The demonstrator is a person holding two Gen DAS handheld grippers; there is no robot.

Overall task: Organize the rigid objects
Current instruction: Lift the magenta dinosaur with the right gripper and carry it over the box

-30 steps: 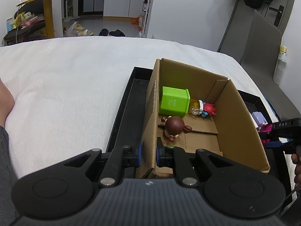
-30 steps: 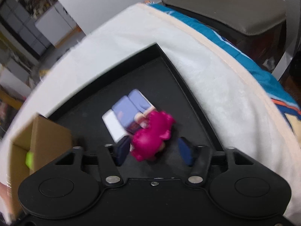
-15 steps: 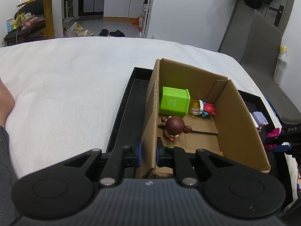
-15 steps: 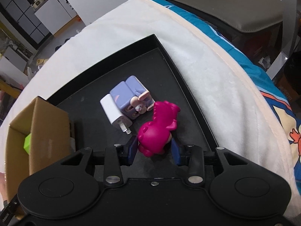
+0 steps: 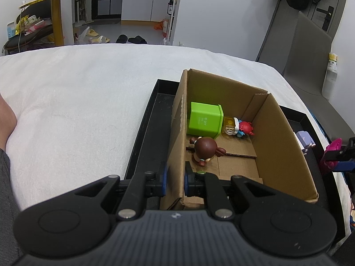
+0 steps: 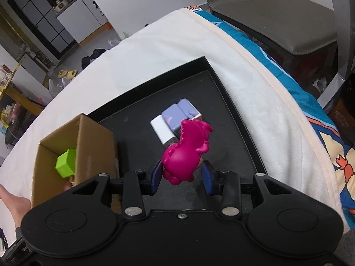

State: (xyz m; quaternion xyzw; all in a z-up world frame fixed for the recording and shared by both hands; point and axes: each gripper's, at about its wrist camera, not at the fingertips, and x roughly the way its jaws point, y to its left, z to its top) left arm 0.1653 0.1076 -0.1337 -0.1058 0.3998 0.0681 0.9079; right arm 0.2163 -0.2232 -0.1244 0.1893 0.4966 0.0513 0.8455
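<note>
My right gripper (image 6: 180,178) is shut on a magenta dinosaur toy (image 6: 185,153), held above the black tray (image 6: 235,119); the toy also shows at the right edge of the left wrist view as the magenta dinosaur (image 5: 331,155). My left gripper (image 5: 174,180) is shut on the near left wall of the cardboard box (image 5: 177,133). Inside the box lie a green cube (image 5: 205,119), a brown bear figure (image 5: 206,149), and a small red and blue figure (image 5: 243,128). A white charger (image 6: 162,129) and a lilac block (image 6: 177,116) rest on the tray.
The tray sits on a white blanket (image 5: 77,102) over a bed. A grey chair (image 6: 277,22) stands past the bed's right edge. A person's hand (image 6: 13,201) shows at the lower left in the right wrist view.
The right gripper closed on the magenta dinosaur and lifted it off the tray, away from the charger and lilac block. The left gripper and box stayed still.
</note>
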